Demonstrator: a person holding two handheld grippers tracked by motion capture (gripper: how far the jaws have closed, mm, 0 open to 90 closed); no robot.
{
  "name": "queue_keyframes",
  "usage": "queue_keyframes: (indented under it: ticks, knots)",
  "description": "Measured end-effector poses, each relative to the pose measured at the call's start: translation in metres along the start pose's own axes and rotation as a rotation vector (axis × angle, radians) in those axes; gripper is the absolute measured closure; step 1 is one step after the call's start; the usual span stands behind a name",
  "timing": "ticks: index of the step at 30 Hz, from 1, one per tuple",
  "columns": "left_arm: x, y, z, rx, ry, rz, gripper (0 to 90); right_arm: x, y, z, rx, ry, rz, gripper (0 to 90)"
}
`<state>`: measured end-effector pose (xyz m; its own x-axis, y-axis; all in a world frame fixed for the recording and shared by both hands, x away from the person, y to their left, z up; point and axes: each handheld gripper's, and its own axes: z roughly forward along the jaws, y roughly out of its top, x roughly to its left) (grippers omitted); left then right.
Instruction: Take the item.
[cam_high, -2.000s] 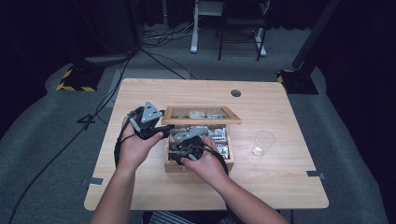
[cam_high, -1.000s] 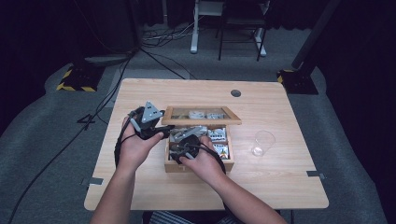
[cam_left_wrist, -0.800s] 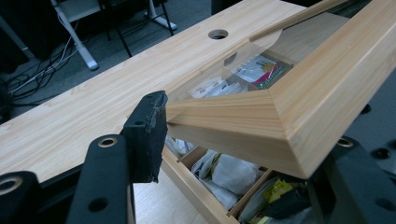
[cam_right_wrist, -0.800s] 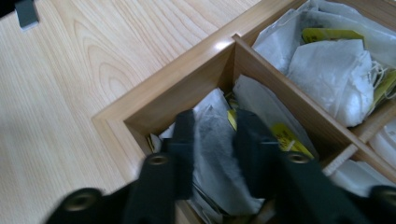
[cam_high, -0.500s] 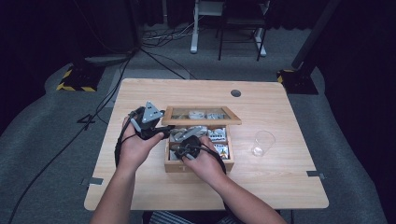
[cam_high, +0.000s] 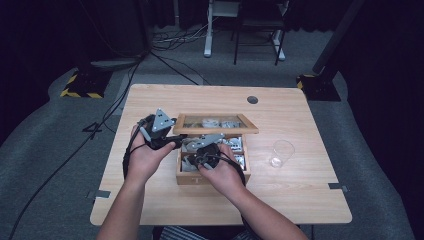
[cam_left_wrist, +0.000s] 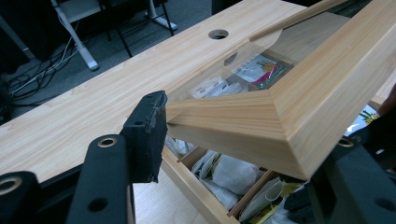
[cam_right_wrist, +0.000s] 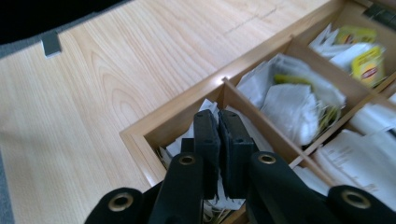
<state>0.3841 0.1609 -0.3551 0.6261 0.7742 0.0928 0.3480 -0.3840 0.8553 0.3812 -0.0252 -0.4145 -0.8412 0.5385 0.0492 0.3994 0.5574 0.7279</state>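
- Box (cam_high: 210, 172) of pale wood, split into compartments stuffed with white tea bag sachets, sits mid-desk (cam_high: 150, 210), and it's our landmark.
- Its glass-paned lid (cam_high: 215, 124) is propped up at the box's far edge; the left gripper (cam_left_wrist: 243, 140) has the lid's corner between its jaws, which stand wide, so it looks more like propping than a firm clamp.
- The right gripper (cam_right_wrist: 218, 140) is down in the box's near-left corner compartment, pads pressed together, a sliver of white sachet (cam_right_wrist: 208, 108) showing around them; whether it's truly pinched, I can't tell.
- Judging by this, we're mid-pick: a tea bag being fished out while the lid is held.
- Next calls for a clean lift straight up, clearing the dividers.
- A clear cup (cam_high: 281, 152) waits right of the box, well apart.
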Motion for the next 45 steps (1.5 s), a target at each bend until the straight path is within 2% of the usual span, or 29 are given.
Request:
queue_keyframes:
  ticks: [12, 21, 33, 45]
  knots:
    - [0.0, 0.0, 0.0, -0.006, 0.003, 0.001, 44.4, 0.008, 0.006, -0.026, -0.048, -0.019, -0.044, 87.4]
    - [0.003, 0.002, 0.001, -0.011, -0.003, -0.002, 44.4, 0.01, 0.009, -0.048, -0.081, -0.041, -0.06, 87.4]
    - [0.004, 0.003, 0.001, -0.008, -0.005, -0.004, 44.6, -0.006, -0.003, -0.076, -0.133, -0.093, -0.011, 87.4]
    - [0.003, 0.003, 0.001, -0.003, -0.003, 0.001, 44.6, -0.029, -0.016, -0.111, -0.172, -0.174, 0.037, 87.4]
